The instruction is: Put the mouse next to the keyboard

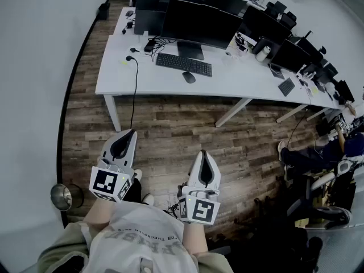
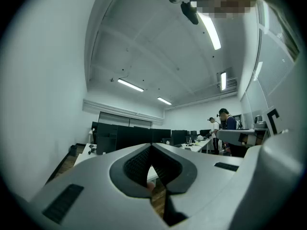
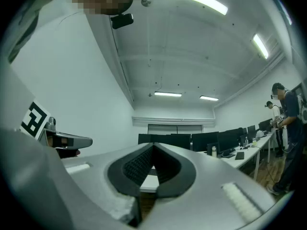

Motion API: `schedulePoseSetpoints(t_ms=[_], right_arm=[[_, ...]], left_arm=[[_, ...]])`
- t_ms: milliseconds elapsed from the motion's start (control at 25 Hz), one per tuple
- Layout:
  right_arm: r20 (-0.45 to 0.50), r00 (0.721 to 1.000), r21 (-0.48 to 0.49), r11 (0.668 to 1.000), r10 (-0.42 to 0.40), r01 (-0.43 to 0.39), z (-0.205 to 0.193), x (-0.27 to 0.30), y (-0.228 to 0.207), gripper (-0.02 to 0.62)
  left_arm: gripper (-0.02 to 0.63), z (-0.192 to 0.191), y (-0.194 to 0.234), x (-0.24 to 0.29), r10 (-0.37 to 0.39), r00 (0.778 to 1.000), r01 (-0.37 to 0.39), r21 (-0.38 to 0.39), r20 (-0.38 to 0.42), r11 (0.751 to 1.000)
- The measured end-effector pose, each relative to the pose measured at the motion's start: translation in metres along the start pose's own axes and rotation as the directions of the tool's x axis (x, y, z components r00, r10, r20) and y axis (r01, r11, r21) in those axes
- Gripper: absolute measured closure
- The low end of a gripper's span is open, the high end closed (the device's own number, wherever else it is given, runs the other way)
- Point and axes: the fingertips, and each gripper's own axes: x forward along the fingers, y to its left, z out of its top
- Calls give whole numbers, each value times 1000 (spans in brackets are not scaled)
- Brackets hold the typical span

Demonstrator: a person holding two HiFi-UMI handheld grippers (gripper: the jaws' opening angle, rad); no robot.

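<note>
Left hand-held gripper point(image 1: 131, 132): jaws pressed together, nothing between them; held over the wood floor point(image 1: 170, 129).
Right hand-held gripper point(image 1: 203, 153): jaws pressed together, empty; beside the left one.
Mouse point(image 1: 189, 77): on the white tabletop point(image 1: 239, 83), just in front of the keyboard point(image 1: 183, 64), near its right end.
Monitor point(image 1: 199, 23): behind the keyboard.
Clearance: both hand-held grippers are well apart from the tabletop.

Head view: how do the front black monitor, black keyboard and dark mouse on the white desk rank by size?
1. Wide black monitor
2. Flat black keyboard
3. Small dark oval mouse
All similarly distant.
</note>
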Motion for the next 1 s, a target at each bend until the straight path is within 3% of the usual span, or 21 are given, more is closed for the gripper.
schedulePoseSetpoints(t_ms=[720,920,1000], right_arm=[[4,1000,-1,1000,23,-23,2,-13,-7,597],[60,995,134,987,83,-90,11,-24,-14,595],[72,989,180,974,129,-140,10,-28,-16,520]], left_arm=[[597,-4,-22,-4,0,1000,0,8,-7,1000],[595,3,-32,-13,1,1000,-1,17,-1,1000],[593,1,-34,-16,0,1000,0,8,0,1000]])
